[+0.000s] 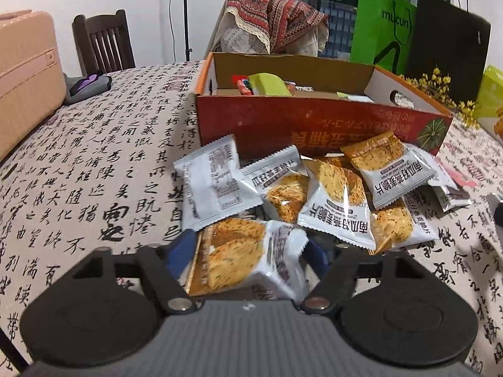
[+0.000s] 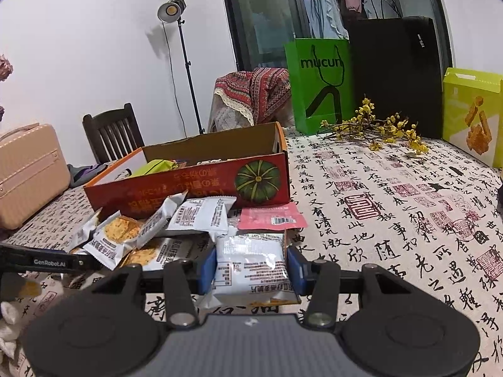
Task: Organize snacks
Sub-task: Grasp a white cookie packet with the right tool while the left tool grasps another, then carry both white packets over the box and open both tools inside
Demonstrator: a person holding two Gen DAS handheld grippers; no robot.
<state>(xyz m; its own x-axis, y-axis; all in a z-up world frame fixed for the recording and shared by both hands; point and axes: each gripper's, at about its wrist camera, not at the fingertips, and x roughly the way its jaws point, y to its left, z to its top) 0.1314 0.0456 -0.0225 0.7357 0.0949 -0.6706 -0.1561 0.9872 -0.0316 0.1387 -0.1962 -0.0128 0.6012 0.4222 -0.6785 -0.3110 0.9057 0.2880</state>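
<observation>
Snack packets [image 1: 330,194] sit clenched in both our left gripper [image 1: 245,251] and right gripper [image 2: 251,267]; next we carry them to the far box [image 1: 283,119].

You can't see most of the orange box's [image 1: 314,125] contents behind its wall; the suitcase [image 1: 25,72] is cut off at the left edge.

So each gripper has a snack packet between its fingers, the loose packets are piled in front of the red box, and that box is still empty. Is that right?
Not quite: the red box is not empty. The left wrist view shows a green packet and other items already inside. The rest holds: the left gripper and right gripper each have a packet between the fingers, and the pile lies in front of the box.
</observation>
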